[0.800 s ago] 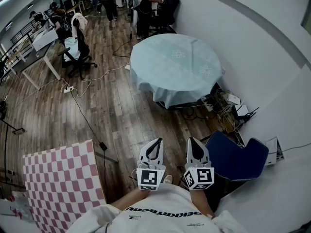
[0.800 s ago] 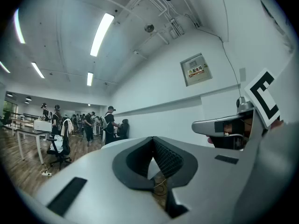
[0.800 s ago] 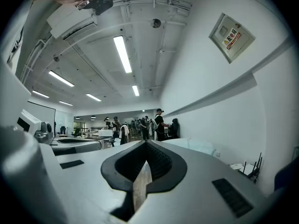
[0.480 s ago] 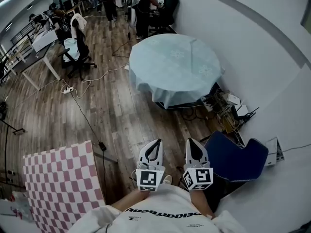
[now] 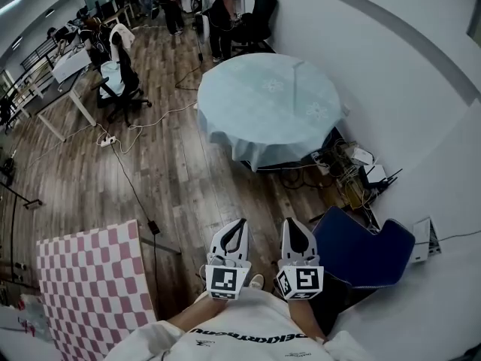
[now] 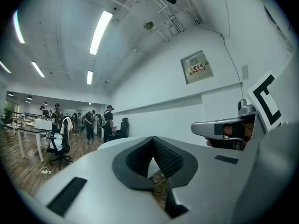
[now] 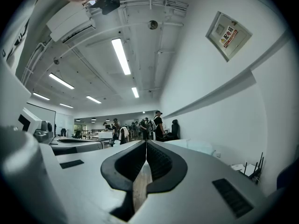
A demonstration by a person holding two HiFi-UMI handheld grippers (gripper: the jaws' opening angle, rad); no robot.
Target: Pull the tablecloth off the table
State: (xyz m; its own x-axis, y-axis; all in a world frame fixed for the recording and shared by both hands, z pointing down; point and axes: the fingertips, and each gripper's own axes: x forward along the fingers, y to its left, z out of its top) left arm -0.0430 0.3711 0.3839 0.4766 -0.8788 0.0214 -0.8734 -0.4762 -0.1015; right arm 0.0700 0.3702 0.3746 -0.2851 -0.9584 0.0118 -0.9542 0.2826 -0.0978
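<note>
Tablecloth (image 5: 267, 100): pale blue-green, spread flat over the whole round tabletop, which it hides. Its hem hangs down all round. It stands by the white wall (image 5: 391, 89), well ahead of the person.
Left tool (image 5: 239, 226): jaws pressed together with nothing between them. It is held level, close in front of the person's chest, with its nose toward the tablecloth but well apart from it.
Right tool (image 5: 290, 226): jaws also closed on nothing. It is level and at the same height as the left tool.
Pair: side by side and near parallel, with a narrow gap between them. Their marker cubes sit nearest the body, one face turned up to the head view.
Arms: tucked in, with only the forearms showing past the white shirt (image 5: 248, 337).
Floor (image 5: 173, 179): wood planks, with a black cable (image 5: 129, 180) running across it toward the person.
Under the tablecloth's near edge: a tangle of cables and plugs (image 5: 342, 173).
Near left: a pink-and-white checked panel (image 5: 94, 284).
Near right: a dark blue chair (image 5: 361, 247), just beside the right tool.
Far end: people standing (image 5: 218, 6), an office chair (image 5: 120, 77) and desks — too small to detail.
</note>
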